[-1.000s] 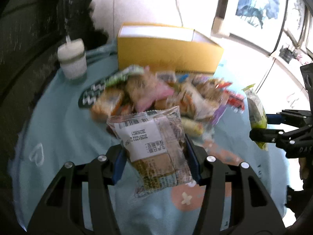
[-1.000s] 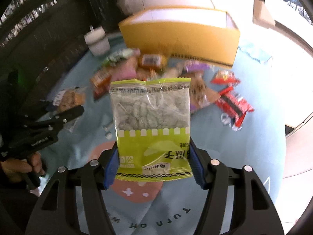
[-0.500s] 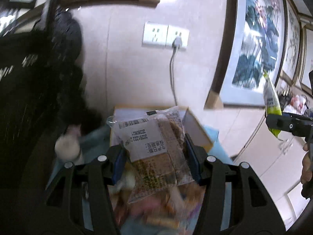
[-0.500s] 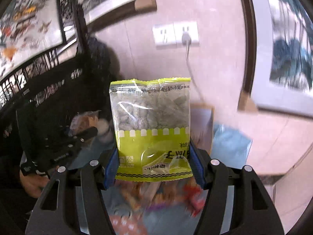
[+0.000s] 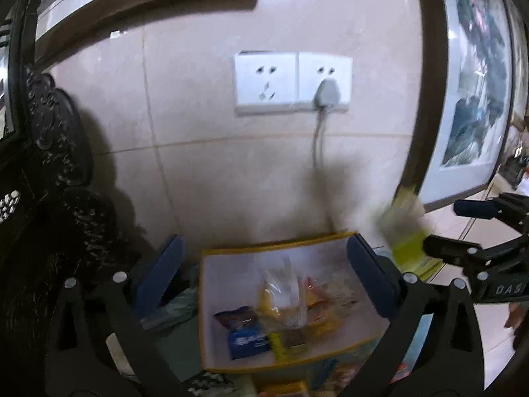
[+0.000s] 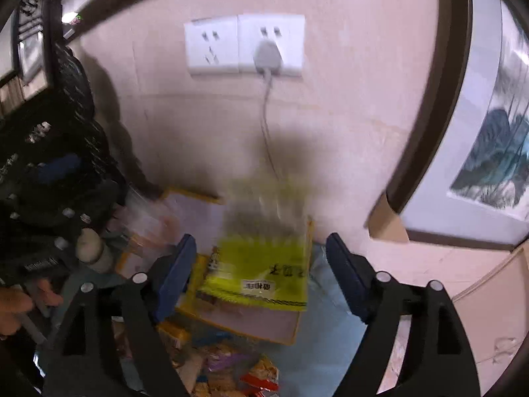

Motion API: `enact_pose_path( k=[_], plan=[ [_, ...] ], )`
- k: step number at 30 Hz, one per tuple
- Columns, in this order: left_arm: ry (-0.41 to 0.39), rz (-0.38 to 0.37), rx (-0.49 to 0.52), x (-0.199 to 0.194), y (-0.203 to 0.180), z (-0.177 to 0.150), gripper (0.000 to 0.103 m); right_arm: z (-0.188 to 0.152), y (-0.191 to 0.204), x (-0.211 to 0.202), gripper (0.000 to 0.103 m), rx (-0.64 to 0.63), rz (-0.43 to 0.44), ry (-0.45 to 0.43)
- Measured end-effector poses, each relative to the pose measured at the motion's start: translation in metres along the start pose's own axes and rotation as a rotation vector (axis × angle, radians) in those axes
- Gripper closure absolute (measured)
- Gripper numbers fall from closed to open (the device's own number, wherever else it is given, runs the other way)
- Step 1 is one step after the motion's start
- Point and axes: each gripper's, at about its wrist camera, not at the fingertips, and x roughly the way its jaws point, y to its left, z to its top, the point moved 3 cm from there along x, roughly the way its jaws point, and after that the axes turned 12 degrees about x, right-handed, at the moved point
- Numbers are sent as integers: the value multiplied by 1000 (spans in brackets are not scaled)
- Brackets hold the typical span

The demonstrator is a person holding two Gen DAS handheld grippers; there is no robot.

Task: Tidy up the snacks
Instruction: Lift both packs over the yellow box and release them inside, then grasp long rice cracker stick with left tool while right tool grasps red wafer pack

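My left gripper (image 5: pixel 264 261) hangs above the yellow box (image 5: pixel 211 301), its jaws opening wide. A clear biscuit packet (image 5: pixel 284 294), blurred, drops free between them into the box, where a blue packet (image 5: pixel 246 332) and other snacks lie. My right gripper (image 6: pixel 261 253) is also over the yellow box (image 6: pixel 251 319) with its jaws opening. The green-yellow packet (image 6: pixel 264 264) falls between its pads, touching neither. In the left wrist view the right gripper (image 5: pixel 459 228) shows at the right with the blurred green-yellow packet (image 5: pixel 406 235).
The tiled wall stands close behind the box, with a double socket (image 5: pixel 291 81) and a plugged cable (image 6: pixel 266 112). Dark carved furniture (image 5: pixel 56 152) is at the left and a framed painting (image 6: pixel 492 152) at the right. Loose snacks (image 6: pixel 231 367) lie on the teal cloth (image 6: pixel 324 347).
Both grippers rose from the snack pile and moved forward over the box by the wall. Each opened and released its packet, and both packets are dropping.
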Motion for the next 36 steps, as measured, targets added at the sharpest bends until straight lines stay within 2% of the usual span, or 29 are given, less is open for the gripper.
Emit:
enact_pose_path(
  k=[3, 7, 12, 18, 23, 28, 33, 36],
  plan=[
    [26, 15, 11, 2, 6, -27, 2, -15, -6, 6, 22, 4, 11, 15],
    [76, 3, -25, 1, 7, -63, 2, -44, -13, 17, 22, 25, 22, 64],
    [151, -49, -29, -11, -21, -125, 2, -87, -16, 17, 22, 29, 43, 121],
    [264, -99, -23, -32, -65, -224, 2, -186, -31, 22, 20, -17, 39, 240],
    [367, -129, 40, -44, -111, -299, 2, -276, -54, 36, 17, -98, -43, 358],
    [359, -121, -41, -48, -124, -318, 3, -307, -66, 48, 17, -125, -94, 400],
    [368, -103, -97, -42, -136, -324, 3, -304, -65, 62, 17, -164, -117, 389],
    [391, -51, -120, -32, -138, -328, 3, -299, -61, 71, 17, -217, -128, 369]
  ],
)
